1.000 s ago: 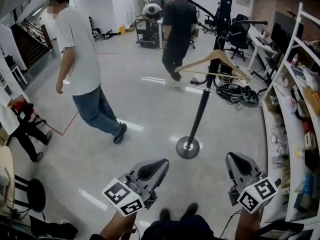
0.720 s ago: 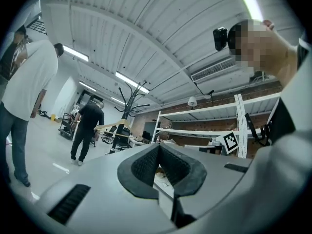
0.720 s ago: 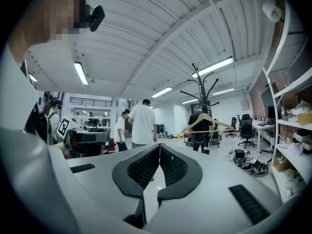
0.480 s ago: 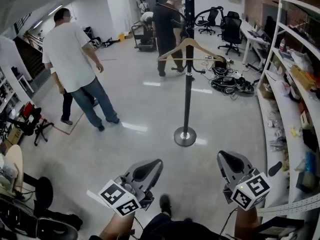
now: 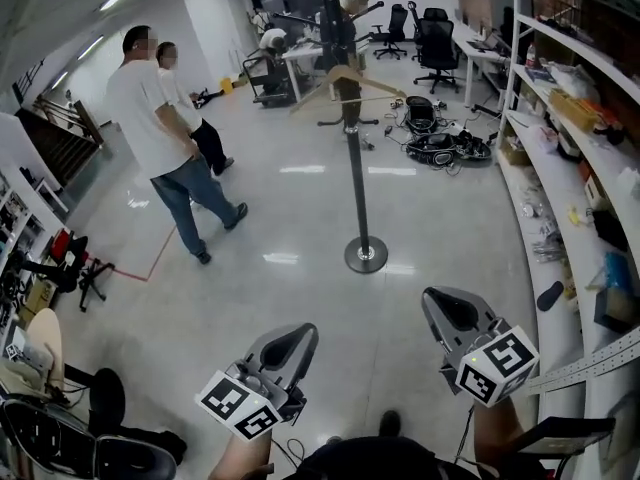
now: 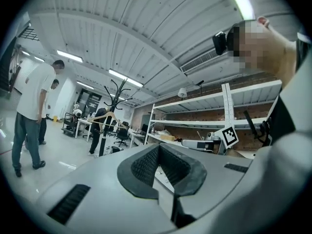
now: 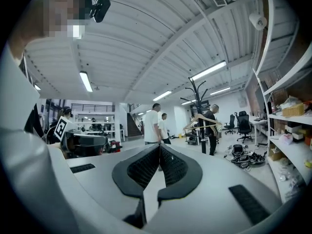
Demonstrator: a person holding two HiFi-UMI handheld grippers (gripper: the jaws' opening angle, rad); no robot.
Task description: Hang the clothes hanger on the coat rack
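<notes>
- Two pairs of jaws, both pressed together on nothing; my left gripper and my right gripper sit low in the head view and point level across the floor, because, as I judge it, they have nothing left to carry.
- One wooden clothes hanger already hangs from an arm of the coat rack; it sits roughly level, high above the floor and well apart from both my grippers; the task looks finished to me.
- Both gripper views agree; each pair closes at the front with no gap and nothing between; the hanger shows small and far beyond them, on the rack.
- Several bystanders are about; two people stand near together at the left; a person in dark clothes stands by the rack; none touches the hanger.
- Much differs from the earlier head views; the rack stood close in front of me then and stands further off now, so I have backed away from it; the hanger's seat on its arm is unchanged; the person in the white shirt, then striding across the floor, now stands at the left beside another.
</notes>
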